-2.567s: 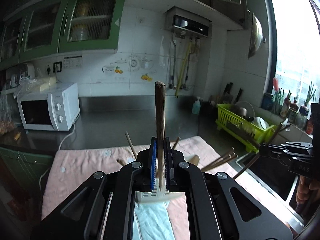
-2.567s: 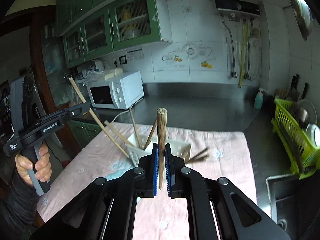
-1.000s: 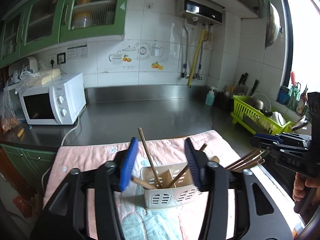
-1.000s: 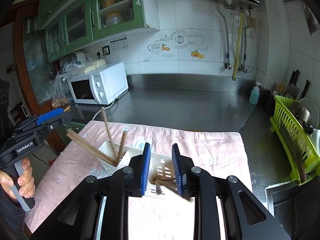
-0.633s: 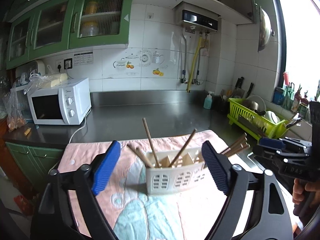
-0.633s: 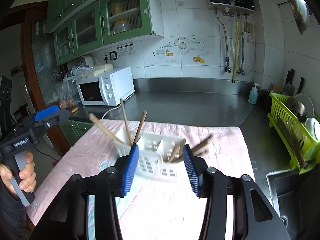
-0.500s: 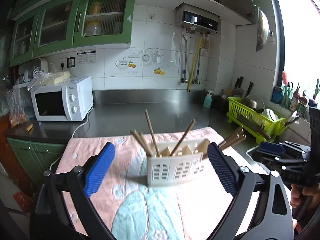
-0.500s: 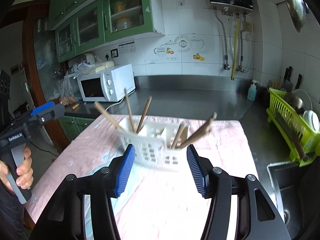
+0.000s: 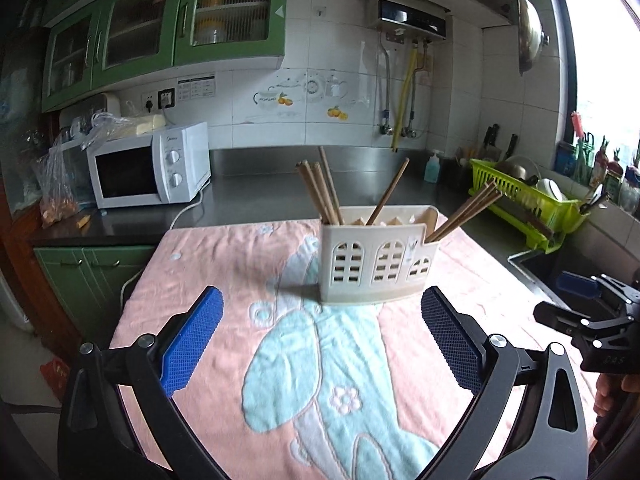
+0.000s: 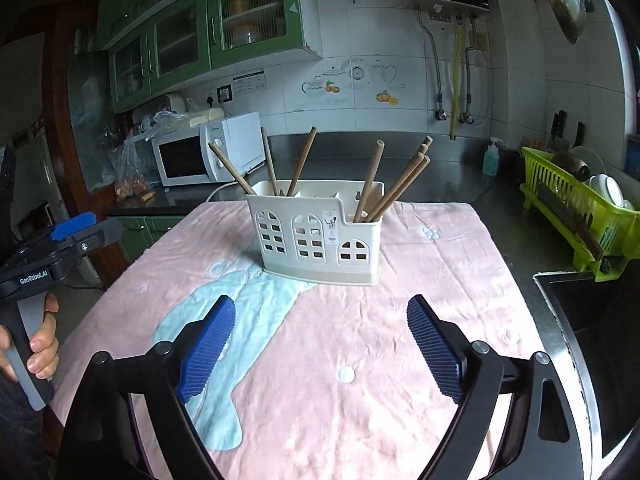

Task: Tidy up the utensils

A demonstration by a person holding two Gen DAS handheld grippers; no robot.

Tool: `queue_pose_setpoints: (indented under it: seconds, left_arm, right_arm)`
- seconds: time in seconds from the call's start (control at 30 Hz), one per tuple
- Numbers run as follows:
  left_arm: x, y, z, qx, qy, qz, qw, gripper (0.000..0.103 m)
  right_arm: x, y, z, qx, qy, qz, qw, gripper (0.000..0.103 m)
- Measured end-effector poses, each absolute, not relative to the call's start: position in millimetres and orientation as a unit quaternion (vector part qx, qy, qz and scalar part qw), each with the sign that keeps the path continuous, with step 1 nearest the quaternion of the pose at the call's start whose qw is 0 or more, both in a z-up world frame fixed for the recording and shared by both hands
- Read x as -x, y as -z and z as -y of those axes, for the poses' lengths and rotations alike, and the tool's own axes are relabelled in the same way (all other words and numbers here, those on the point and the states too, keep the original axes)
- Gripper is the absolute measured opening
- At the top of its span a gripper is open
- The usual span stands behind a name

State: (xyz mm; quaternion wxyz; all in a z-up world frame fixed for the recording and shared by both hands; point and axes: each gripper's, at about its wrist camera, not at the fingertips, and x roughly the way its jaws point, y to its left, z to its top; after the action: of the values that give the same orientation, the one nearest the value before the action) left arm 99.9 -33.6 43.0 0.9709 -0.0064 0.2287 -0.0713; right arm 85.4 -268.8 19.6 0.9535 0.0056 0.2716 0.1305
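Left wrist view: left hand-held gripper (image 9: 322,338) hung wide and empty, blue pads (image 9: 191,342) well apart, jaws having just been opening. The chopstick it pinched a moment before was gone from it. White utensil caddy (image 9: 376,262) stood upright on the pink towel (image 9: 224,264) over the bench, chopsticks (image 9: 320,192) leaning out of its compartments, farther from the camera than a second ago. Right hand-held gripper (image 9: 588,312) showed at the right edge.

Right wrist view: right hand-held gripper (image 10: 320,342) also wide, nothing between its jaws, which had just been opening; its stick was dropped too. Caddy (image 10: 320,236) sat ahead, sticks split between left and right compartments (image 10: 400,176). No loose chopsticks visible on the towel (image 10: 420,280). Judged: both placements done, both hands backed off, task probably near finished.
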Motion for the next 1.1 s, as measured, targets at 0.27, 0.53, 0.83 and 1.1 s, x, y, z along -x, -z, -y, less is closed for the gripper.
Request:
queue_pose_setpoints:
  seconds: [0.27,0.53,0.83,1.1]
  left_arm:
    - [-80.7,-22.0,23.0,-0.007,0.051,-0.244,0.968,0.098]
    - [-70.2,-5.9,18.0,-0.011,0.037,-0.255,0.966,0.098]
    - [-67.0,3.1,12.7,-0.011,0.027,-0.263,0.964,0.098]
    - [-66.0,6.4,13.1,-0.013,0.027,-0.266,0.964,0.098]
  right_arm:
    - [-67.2,-6.0,263.9,0.000,-0.111,-0.275,0.955,0.090]
    - [-62.3,7.9,261.3,-0.007,-0.104,-0.288,0.952,0.091]
    - [-60.9,12.4,261.5,-0.012,-0.103,-0.292,0.951,0.092]
    - [-59.8,14.3,260.7,-0.014,-0.104,-0.294,0.950,0.092]
